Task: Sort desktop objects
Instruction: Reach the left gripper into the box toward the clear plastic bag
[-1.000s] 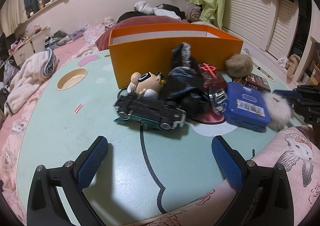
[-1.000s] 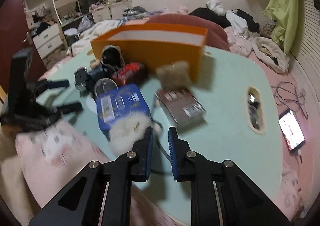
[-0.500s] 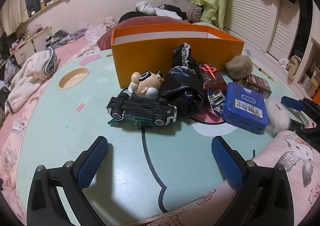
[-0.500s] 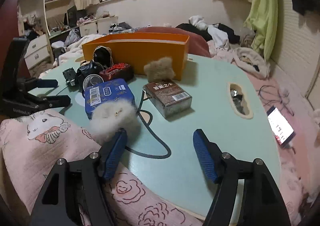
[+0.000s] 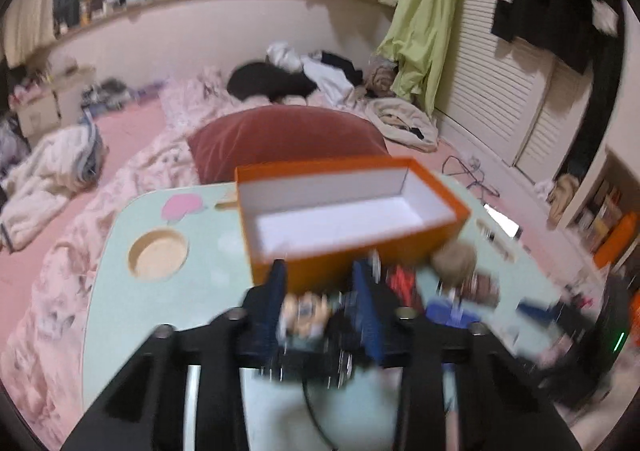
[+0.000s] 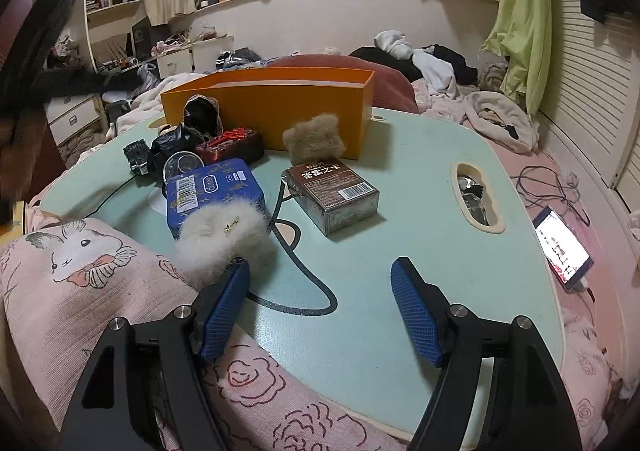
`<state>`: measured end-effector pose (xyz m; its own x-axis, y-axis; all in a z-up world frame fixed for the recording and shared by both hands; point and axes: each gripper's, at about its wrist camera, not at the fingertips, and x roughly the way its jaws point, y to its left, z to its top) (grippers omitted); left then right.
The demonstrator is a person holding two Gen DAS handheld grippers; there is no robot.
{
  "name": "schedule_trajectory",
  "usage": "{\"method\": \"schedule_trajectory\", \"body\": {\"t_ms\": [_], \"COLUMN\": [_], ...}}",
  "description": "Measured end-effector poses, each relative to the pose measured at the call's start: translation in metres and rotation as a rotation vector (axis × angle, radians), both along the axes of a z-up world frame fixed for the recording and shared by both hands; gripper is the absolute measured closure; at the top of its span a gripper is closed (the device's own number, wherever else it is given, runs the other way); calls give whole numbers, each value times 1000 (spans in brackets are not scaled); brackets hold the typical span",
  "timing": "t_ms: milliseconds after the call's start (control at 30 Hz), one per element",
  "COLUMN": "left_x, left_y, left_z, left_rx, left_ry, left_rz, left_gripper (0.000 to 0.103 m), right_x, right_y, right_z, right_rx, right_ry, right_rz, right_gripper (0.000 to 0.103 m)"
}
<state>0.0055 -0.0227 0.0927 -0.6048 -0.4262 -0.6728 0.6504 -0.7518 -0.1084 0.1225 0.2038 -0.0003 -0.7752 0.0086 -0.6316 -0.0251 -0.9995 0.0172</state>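
Note:
In the blurred left wrist view my left gripper [image 5: 320, 307] has its jaws narrowed around a small doll figure [image 5: 306, 313] above the toy car [image 5: 316, 361], raised in front of the open orange box [image 5: 344, 211]. Whether the pads grip the figure I cannot tell. In the right wrist view my right gripper [image 6: 320, 311] is open and empty over the table's near edge. Ahead lie a white fluffy puff [image 6: 224, 239], a blue tin [image 6: 214, 191], a brown card box [image 6: 332, 191], a brown fuzzy ball [image 6: 314, 141], a red packet [image 6: 232, 145] and a black cloth [image 6: 192, 127].
The mint table [image 6: 420, 211] has a slot hole [image 6: 476, 195] at the right and a round cup recess [image 5: 158, 255] at the left. A phone [image 6: 562, 247] lies lit on the pink bedding. A pink rabbit-print cushion [image 6: 80, 271] presses on the near edge.
My left gripper has risen, moved forward and narrowed around the doll figure; the view now looks down into the orange box. My right gripper opened earlier and now holds still.

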Motion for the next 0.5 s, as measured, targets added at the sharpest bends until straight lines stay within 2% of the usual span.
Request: {"method": "schedule_trajectory", "body": {"t_ms": [67, 100, 200, 333, 467, 500], "left_x": [-23, -37, -74, -111, -129, -131], "left_y": [-31, -53, -85, -96, -98, -98], "left_z": [9, 9, 1, -26, -60, -62], "left_rx": [132, 229, 355, 415, 406, 380], "left_ry": [-40, -92, -280, -507, -727, -740], "left_rz": [-7, 3, -3, -62, -46, -44], "left_gripper": [76, 76, 76, 76, 72, 68], "right_x": [0, 0, 0, 1, 2, 2], "right_y": [0, 0, 0, 0, -1, -1], "right_z": [0, 0, 0, -1, -1, -1], "right_rx": [1, 2, 1, 0, -1, -1], "right_ry": [0, 1, 2, 5, 7, 7], "right_rz": [0, 0, 1, 2, 3, 3], "right_gripper": [30, 29, 29, 29, 29, 29]}}
